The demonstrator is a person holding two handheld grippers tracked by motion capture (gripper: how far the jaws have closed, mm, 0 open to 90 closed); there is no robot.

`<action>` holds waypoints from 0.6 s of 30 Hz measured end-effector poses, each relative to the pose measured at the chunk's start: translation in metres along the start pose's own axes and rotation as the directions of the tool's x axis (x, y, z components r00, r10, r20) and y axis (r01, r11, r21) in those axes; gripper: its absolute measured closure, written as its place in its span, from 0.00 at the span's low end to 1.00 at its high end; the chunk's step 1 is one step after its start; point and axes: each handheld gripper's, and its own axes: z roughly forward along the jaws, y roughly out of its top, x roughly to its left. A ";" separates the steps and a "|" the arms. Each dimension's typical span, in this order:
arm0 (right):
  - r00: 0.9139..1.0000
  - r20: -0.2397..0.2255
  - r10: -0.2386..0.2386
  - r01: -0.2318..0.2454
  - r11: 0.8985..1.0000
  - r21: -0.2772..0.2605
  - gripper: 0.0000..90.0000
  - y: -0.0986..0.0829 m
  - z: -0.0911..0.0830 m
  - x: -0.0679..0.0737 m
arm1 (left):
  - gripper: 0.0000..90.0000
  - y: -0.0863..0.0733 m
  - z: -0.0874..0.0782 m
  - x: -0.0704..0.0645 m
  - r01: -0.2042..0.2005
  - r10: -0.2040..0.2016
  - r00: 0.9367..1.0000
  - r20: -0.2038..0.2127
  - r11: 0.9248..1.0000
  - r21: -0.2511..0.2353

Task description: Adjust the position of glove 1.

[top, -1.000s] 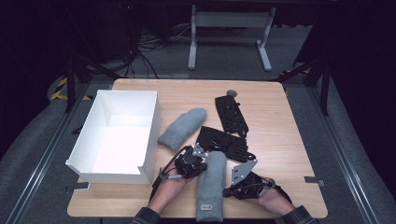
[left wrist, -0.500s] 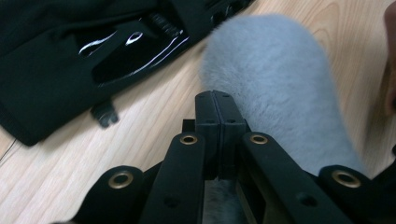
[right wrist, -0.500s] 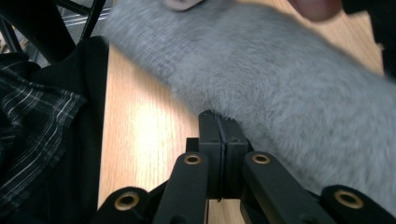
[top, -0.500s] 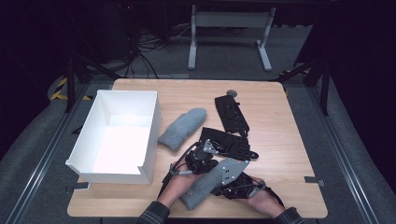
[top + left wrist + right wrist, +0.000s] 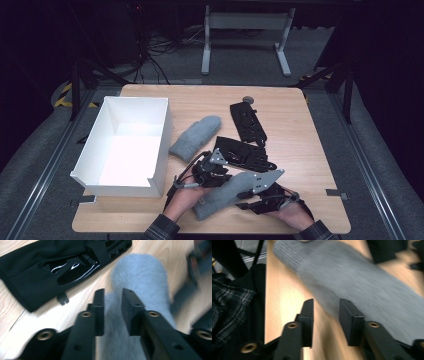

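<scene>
The left gripper [image 5: 113, 311] has its two black jaws drawn close together on a fold of a grey mitten [image 5: 140, 277]; the wool fills the narrow gap between them and the mitten's rounded end spreads out beyond the tips. In the high view this gripper [image 5: 212, 172] sits at the upper end of the same grey mitten [image 5: 222, 195], which lies slantwise near the front edge of the wooden table [image 5: 310, 135], between the person's two hands.

The right gripper [image 5: 325, 315] shows a clear gap between its jaws. The blurred mitten [image 5: 362, 287] lies across and beyond the tips; whether either jaw touches it cannot be told. In the high view the right gripper [image 5: 262, 192] lies against the mitten's right side, with a grey three-cornered plate on top.

A plaid sleeve [image 5: 227, 307] appears at the left of the right gripper view, beside the table's edge.

Just behind the left gripper lies a black glove [image 5: 242, 154], seen also in the left gripper view [image 5: 37, 272] on the wood, near the mitten. A second black glove [image 5: 247, 122] lies farther back. A second grey mitten [image 5: 196, 137] rests between the black gloves and a white box [image 5: 165, 145], close beside the box's right wall. The box stands open on the table's left half.
</scene>
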 end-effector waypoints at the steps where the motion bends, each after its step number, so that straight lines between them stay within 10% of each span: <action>1: 1.000 0.015 0.008 -0.008 1.000 -0.007 0.68 -0.003 -0.004 -0.002 | 0.74 -0.003 -0.003 -0.001 0.000 0.000 1.000 0.007 1.000 0.002; 8: 0.990 0.110 0.093 -0.091 0.995 -0.029 0.50 -0.030 -0.034 -0.016 | 0.69 -0.014 -0.003 -0.011 -0.041 0.041 0.999 0.023 0.998 0.037; 18: 0.948 0.248 0.197 -0.187 0.980 -0.065 0.41 -0.062 -0.063 -0.041 | 0.97 -0.003 0.005 -0.019 -0.086 0.084 0.996 0.027 0.995 0.060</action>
